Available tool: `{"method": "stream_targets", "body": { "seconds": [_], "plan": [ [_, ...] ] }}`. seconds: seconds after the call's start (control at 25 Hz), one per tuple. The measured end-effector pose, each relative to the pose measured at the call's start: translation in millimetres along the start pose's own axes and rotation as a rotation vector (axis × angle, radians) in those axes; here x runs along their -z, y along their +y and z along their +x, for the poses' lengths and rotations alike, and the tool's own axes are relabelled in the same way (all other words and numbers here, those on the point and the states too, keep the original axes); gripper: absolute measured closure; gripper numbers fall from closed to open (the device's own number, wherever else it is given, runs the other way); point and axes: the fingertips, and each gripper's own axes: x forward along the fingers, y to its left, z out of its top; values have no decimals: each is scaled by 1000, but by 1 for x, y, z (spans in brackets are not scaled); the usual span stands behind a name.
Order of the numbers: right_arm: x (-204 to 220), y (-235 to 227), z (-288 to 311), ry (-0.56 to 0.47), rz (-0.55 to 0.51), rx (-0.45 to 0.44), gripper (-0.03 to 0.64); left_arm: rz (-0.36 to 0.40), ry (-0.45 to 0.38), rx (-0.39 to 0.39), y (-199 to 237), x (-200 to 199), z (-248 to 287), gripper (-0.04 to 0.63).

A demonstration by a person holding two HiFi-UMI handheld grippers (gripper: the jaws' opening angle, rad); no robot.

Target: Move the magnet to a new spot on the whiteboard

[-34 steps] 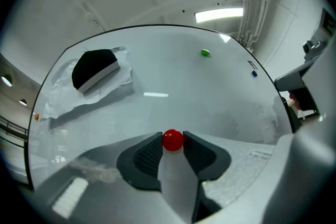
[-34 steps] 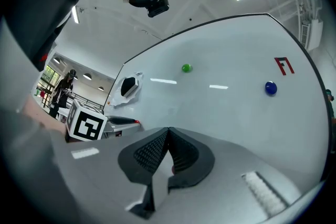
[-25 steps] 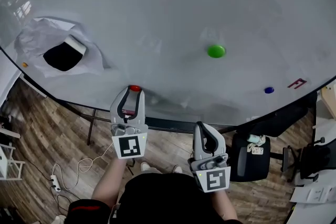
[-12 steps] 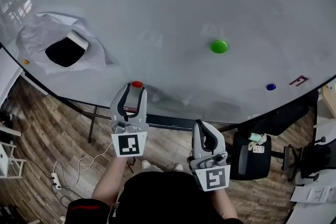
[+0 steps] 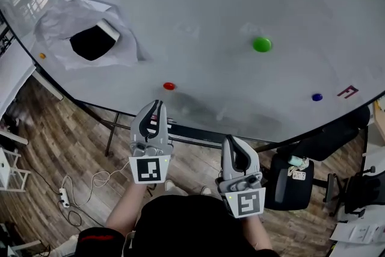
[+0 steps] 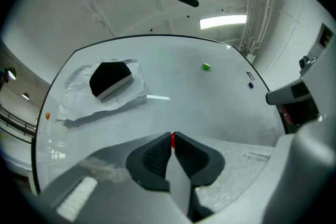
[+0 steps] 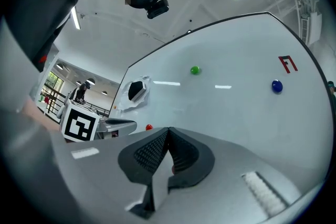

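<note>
Now: magnet [image 5: 169,86] sitting free, low on the board [image 5: 198,3]; left gripper [image 5: 156,104] hanging just below it.
Item: small glossy red dome, clinging near the board's bottom edge, apart from both tools. The left gripper's ribbed black pads have just been closing and are standing nearly together with nothing between them; the magnet is showing only beyond their tips. Right gripper [image 5: 232,141], jaws pressed together and empty, is waiting below the board's edge. Handling, as judged: the placing is looking done, so the left tool should be backing straight off the board, tips kept clear of the dome. Also on the board: green magnet [image 5: 261,44] and blue magnet [image 5: 316,96] toward its right; black eraser [image 5: 91,42] lying on crumpled white paper [image 5: 60,21] at its left. Board surface smooth, pale, reflecting.
</note>
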Motion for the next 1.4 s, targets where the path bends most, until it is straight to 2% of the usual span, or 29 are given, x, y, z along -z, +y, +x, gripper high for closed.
{"method": "stream_targets", "body": {
  "seconds": [0.08,0.44,0.6,0.72,1.0,1.4],
  "plan": [
    [-2,3,-1,-9,6,-9,615,3,6,-10,1,-2,-8,595],
    [-4,8,-16,-27,34,-83,615,2,18,-60,-10,-12,-35,595],
    [-7,5,-23,-50,49,-123,615,34,33,-68,-25,-18,-50,595],
    [-12,5,-29,-65,60,-170,615,4,38,-99,-36,-23,-61,595],
    [-13,-4,-49,-67,76,-252,615,53,50,-155,-64,-38,-90,595],
    [-17,-7,-80,-85,109,-383,615,79,89,-296,-95,-48,-141,595]
  ]
}}
